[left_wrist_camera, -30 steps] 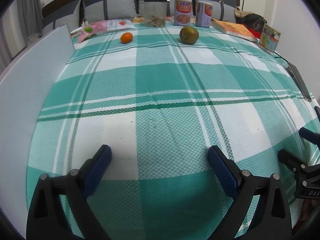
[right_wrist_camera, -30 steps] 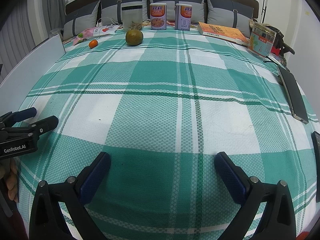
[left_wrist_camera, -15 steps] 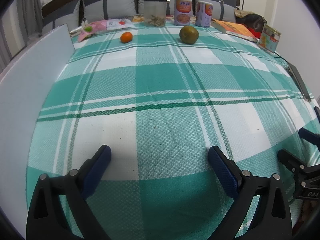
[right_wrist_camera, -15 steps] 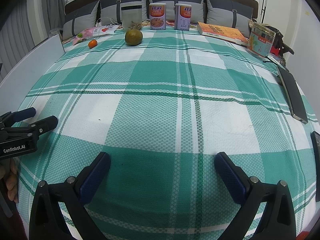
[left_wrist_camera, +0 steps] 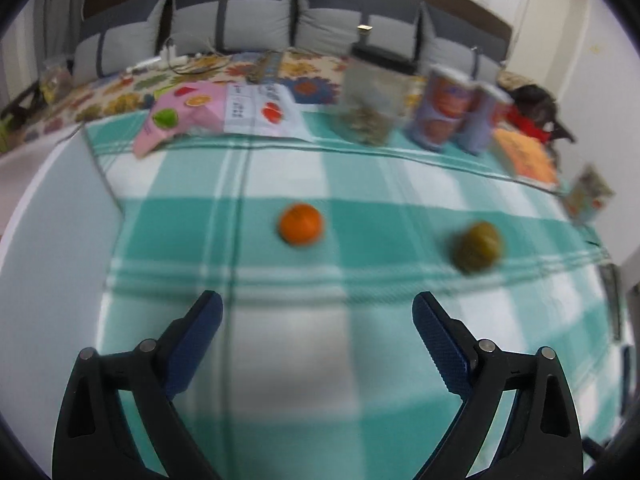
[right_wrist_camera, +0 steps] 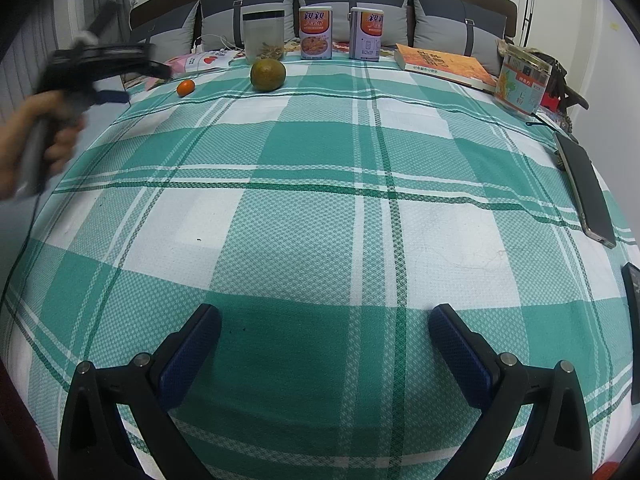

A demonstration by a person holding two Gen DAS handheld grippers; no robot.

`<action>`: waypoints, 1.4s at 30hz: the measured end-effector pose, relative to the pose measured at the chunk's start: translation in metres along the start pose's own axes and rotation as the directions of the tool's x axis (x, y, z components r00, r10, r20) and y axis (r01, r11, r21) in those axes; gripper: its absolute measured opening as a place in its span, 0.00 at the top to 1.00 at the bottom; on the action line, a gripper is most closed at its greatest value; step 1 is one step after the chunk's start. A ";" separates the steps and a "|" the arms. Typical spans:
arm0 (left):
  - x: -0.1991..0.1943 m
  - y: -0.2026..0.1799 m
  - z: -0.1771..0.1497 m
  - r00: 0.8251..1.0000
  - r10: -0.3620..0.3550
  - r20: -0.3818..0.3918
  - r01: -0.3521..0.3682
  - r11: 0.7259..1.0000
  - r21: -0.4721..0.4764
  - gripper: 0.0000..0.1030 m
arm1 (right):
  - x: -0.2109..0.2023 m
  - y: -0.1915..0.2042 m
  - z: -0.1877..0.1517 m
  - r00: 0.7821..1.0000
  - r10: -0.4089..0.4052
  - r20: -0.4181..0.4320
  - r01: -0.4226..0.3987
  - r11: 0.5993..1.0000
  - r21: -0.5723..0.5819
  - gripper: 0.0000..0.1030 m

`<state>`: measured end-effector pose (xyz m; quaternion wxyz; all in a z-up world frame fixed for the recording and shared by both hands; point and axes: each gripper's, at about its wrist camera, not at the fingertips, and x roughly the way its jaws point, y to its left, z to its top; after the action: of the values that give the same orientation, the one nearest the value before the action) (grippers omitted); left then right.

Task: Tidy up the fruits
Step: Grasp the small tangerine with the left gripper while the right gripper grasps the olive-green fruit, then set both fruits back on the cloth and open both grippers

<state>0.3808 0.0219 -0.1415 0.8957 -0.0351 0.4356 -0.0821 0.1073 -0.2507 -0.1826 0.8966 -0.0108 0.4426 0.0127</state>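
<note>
Where grey cushions [right_wrist_camera: 352,4] end, green-checked cloth [right_wrist_camera: 320,208] spreads.

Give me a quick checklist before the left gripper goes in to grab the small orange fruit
1. Left gripper open: ok, nothing between the jaws.
2. Small orange fruit lined up ahead of the opening: ok, roughly centred.
3. Fruit within closing reach: not ok, it lies beyond the fingertips.
4. Space around it: ok, the green fruit sits apart to its right.
5. Sharp view for aiming: not ok, the left wrist picture is blurred.
6. Right gripper out of the way: ok, open over the near checked cloth.
</note>
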 end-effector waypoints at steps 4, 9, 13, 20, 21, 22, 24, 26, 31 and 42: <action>0.026 0.009 0.015 1.000 0.002 -0.003 -0.002 1.000 -0.021 0.07 | 0.001 -0.006 0.022 0.993 0.093 -0.071 -0.087 0.993 0.078 0.00; 0.033 0.001 0.027 1.000 0.004 -0.023 -0.003 0.999 0.034 0.07 | 0.036 -0.025 0.147 0.939 0.342 -0.036 -0.325 0.916 0.233 0.00; 0.035 -0.002 0.033 0.999 0.012 -0.046 -0.008 0.997 0.072 0.07 | 0.076 -0.010 0.250 0.926 0.377 -0.024 -0.366 0.910 0.194 0.02; 0.058 -0.003 0.039 0.993 0.033 -0.110 -0.024 0.996 0.080 0.26 | 0.166 0.024 0.304 0.875 0.421 -0.239 -0.357 0.895 0.269 0.21; 0.061 -0.001 0.040 0.992 0.019 -0.127 -0.011 0.998 0.065 0.38 | 0.174 0.025 0.302 0.867 0.426 -0.260 -0.351 0.891 0.289 0.24; 0.064 0.000 0.040 0.990 0.009 -0.140 -0.002 0.999 0.052 0.46 | 0.183 0.026 0.301 0.849 0.437 -0.297 -0.344 0.884 0.315 0.33; 0.064 0.000 0.041 0.992 0.008 -0.126 -0.001 0.998 0.056 0.64 | 0.196 0.026 0.296 0.828 0.452 -0.330 -0.337 0.874 0.350 0.50; 0.062 -0.001 0.041 0.992 -0.007 -0.129 0.014 0.998 0.057 0.70 | 0.194 0.025 0.294 0.839 0.449 -0.307 -0.340 0.874 0.348 0.52; 0.033 -0.001 0.029 0.992 -0.037 -0.121 0.042 0.998 0.037 0.71 | 0.168 0.021 0.284 0.850 0.463 -0.251 -0.392 0.875 0.285 0.52; -0.090 -0.032 -0.095 0.980 -0.090 -0.176 0.101 0.993 0.056 0.71 | 0.032 0.051 0.128 0.935 0.296 -0.196 -0.325 0.937 -0.132 0.52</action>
<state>0.2480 0.0073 -0.1261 0.8501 -0.0198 0.5068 -0.1417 0.2273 -0.1957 -0.1306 0.8375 -0.0148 0.5123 0.1896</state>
